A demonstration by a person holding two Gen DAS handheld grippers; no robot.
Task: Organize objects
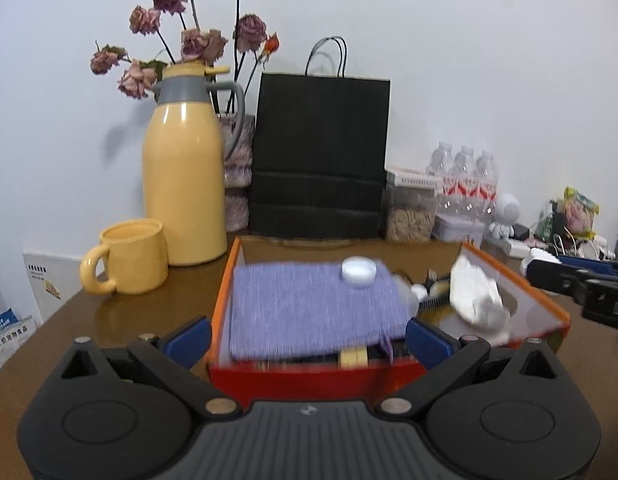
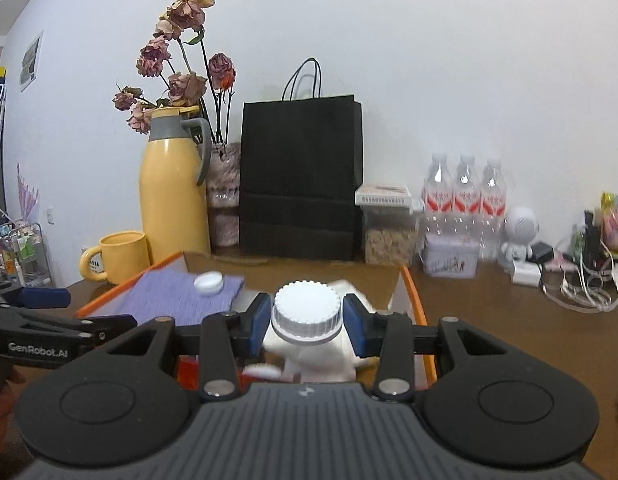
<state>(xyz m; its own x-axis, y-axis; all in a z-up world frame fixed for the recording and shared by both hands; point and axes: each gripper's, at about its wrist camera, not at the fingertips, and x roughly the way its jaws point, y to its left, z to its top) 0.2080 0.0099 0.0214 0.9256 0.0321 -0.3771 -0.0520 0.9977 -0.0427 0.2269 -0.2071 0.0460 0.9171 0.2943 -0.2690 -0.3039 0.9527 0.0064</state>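
**White Bottle Held Over the Orange Box, Left Gripper Waiting Open**

While the right gripper (image 2: 307,320) holds a white bottle (image 2: 307,314) by its ribbed cap, the orange box (image 1: 389,380) serves as the landmark for everything else. The blue pads press on both sides of the cap, so the jaws stand partly closed on it. The body of the bottle hangs below them, over the right part of the box. I judge that the cap was chosen because it is round, firm and narrow enough for the pads. Whether the bottle is being taken out of the box or put into it, I cannot tell.

The left gripper (image 1: 309,338) is at the near edge of the box. Its jaws are wide apart and hold nothing. It probably waits there to steady the box or to take the next thing.

Inside the box, on the left side, lies a purple cloth (image 1: 313,308), flat and folded. A small white lid (image 1: 359,272) rests on the far corner of the cloth. To the right of the cloth there is a dark comb-like thing, too blurred to name.

Behind the box stands a black paper bag (image 1: 321,156), and behind its left corner a yellow jug (image 1: 185,184) with a yellow mug (image 1: 129,256) beside it. These seem to be apart from the work.
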